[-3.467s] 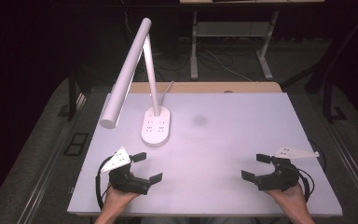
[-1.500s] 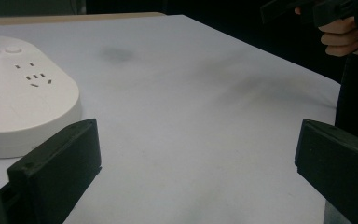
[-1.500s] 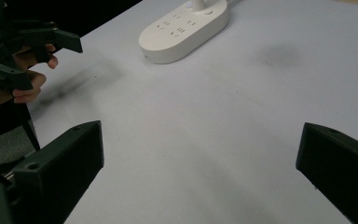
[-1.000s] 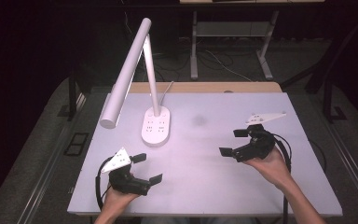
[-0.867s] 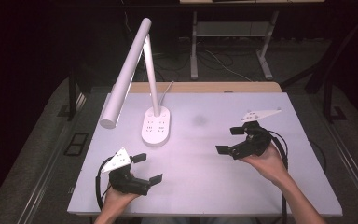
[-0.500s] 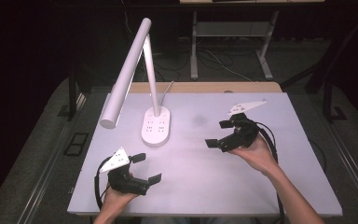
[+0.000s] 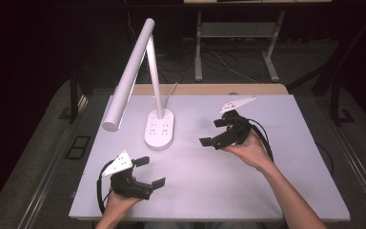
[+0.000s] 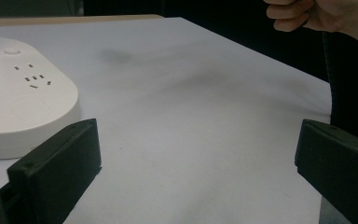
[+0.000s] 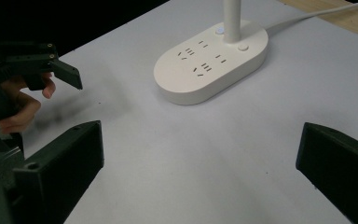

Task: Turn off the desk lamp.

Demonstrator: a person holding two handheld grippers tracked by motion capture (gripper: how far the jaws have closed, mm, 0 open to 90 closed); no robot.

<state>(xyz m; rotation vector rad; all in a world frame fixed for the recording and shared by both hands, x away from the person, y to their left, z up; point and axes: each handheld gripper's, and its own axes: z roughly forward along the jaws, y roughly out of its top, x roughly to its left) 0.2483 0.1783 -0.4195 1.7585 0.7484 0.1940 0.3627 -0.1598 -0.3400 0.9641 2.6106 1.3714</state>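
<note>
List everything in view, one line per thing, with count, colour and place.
desk lamp: one, white, oval socket base on the far left part of the table, long head tilted down to the left
lamp cable: one, white, running off the far edge
table: one, white top, wooden far edge
left hand-held gripper: one, black, jaws open, near left edge
right hand-held gripper: one, black, jaws open, raised right of the lamp base
hands: two, entering from the bottom
</note>
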